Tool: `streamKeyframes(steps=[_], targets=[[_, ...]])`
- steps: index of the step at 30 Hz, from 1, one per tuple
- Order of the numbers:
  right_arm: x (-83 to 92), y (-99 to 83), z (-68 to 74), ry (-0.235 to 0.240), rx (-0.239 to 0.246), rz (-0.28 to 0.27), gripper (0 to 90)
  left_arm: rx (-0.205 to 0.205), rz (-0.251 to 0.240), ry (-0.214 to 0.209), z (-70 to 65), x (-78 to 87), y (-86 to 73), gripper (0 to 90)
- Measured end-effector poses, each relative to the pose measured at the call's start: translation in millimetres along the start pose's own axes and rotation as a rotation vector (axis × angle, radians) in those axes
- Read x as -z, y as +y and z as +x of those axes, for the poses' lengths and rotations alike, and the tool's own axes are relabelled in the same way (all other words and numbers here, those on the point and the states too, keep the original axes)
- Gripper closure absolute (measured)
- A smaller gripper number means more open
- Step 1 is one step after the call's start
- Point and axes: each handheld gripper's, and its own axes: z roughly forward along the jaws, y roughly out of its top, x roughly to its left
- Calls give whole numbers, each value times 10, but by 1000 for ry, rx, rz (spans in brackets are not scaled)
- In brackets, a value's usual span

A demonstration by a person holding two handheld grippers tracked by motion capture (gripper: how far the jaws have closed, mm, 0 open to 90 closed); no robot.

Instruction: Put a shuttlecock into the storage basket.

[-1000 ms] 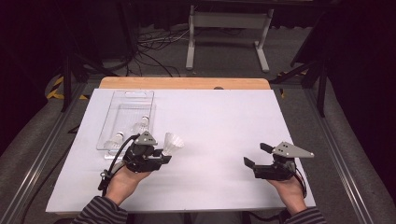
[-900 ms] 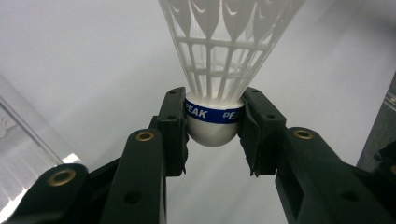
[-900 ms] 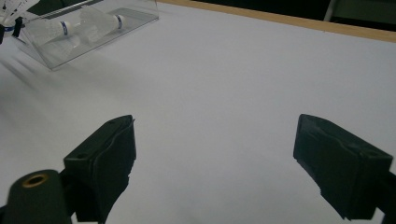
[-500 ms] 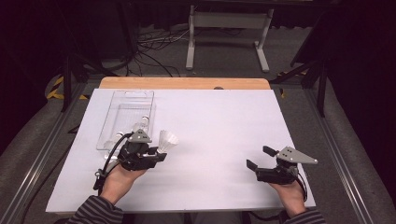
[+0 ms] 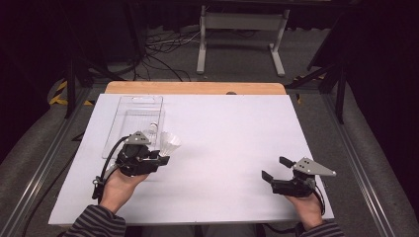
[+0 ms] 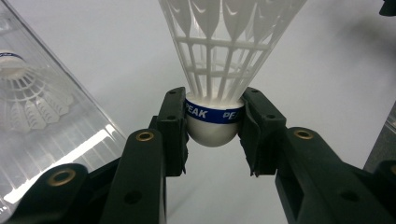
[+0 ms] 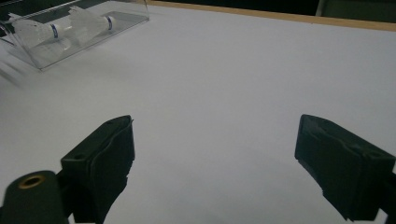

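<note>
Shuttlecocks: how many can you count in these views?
3: one clamped in the left hand-held gripper, shuttlecock; two lying in the clear tray, at and. More may be hidden.

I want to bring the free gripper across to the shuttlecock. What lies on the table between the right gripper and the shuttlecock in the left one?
Nothing: in the high view, bare white table runs from the right gripper to the shuttlecock.

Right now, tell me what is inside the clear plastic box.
The clear plastic box holds white shuttlecocks with blue bands, lying on their sides. Glare on its walls hides how many there are.
</note>
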Motion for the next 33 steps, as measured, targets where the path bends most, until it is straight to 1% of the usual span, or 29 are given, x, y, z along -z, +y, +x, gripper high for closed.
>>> streamKeyframes(steps=[3, 5, 9, 12, 13, 14, 16, 17, 18, 20, 22, 23, 26, 27, 29, 30, 31, 33], targets=[[3, -4, -3, 0, -3, -4, 128, 3, -1, 8, 42, 26, 14, 646], [8, -4, -6, 1, -7, -10, 128, 13, -1, 6, 56, 42, 23, 646], [8, -5, -12, -5, -3, -11, 128, 9, -3, 22, 103, 87, 48, 646], [7, -5, -15, -7, -2, -10, 128, 20, -6, 29, 138, 119, 66, 646], [5, -6, -15, -7, -3, -8, 128, 13, -9, 36, 163, 132, 76, 646], [2, -7, -14, -8, -3, -8, 128, 30, -11, 37, 173, 144, 84, 646], [1, -5, -11, -4, -2, -9, 127, 27, -13, 44, 209, 167, 100, 646], [0, -5, -9, -5, 0, -8, 127, 35, -12, 46, 226, 181, 112, 646], [-2, -4, -4, -7, 6, -3, 127, 35, -14, 56, 242, 191, 123, 646], [-6, -4, 2, -3, 9, -1, 124, 47, -15, 58, 270, 209, 143, 646], [-4, -3, 7, -2, 9, -4, 123, 43, -14, 74, 307, 221, 165, 646], [-4, -3, 6, -1, 8, -5, 123, 53, -9, 74, 318, 222, 174, 646], [1, -4, 0, -6, 3, -6, 121, 48, -1, 93, 375, 223, 203, 646], [2, -4, -2, -6, 2, -7, 121, 65, 2, 93, 389, 218, 212, 646], [3, -4, -2, -5, 3, -9, 121, 64, 6, 106, 426, 218, 231, 646], [4, -4, -1, -5, 3, -8, 121, 76, 6, 110, 443, 211, 241, 646], [7, -3, 1, -6, 2, -9, 121, 72, 9, 121, 468, 213, 252, 645], [10, -2, 3, -7, 3, -11, 121, 89, 11, 122, 496, 207, 265, 645]])
